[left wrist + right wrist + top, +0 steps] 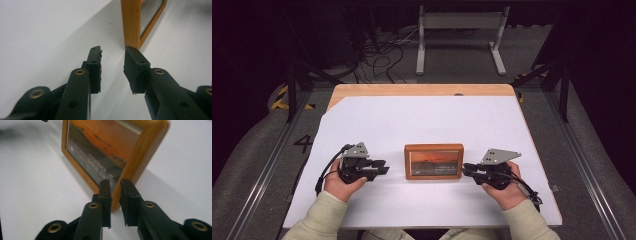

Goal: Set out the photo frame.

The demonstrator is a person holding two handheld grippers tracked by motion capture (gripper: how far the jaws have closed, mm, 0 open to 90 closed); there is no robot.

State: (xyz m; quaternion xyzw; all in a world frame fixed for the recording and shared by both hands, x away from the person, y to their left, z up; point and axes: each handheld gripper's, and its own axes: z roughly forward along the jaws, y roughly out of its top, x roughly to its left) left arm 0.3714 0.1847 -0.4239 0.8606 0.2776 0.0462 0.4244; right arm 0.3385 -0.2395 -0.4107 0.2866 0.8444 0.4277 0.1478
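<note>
Wooden picture frame lies flat on white worktop, between the two tongs: just off left tongs' tips, w/ gap; right tongs at its other edge. Left tongs spread, nothing betw. pads, frame's corner just ahead of one pad. Right tongs parted a little, frame's rim in line w/ gap; pads prob. not pressing it, close-up blurry.

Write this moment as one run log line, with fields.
scene: wooden picture frame on white table | left gripper: open, beside frame | right gripper: open at frame edge
</note>
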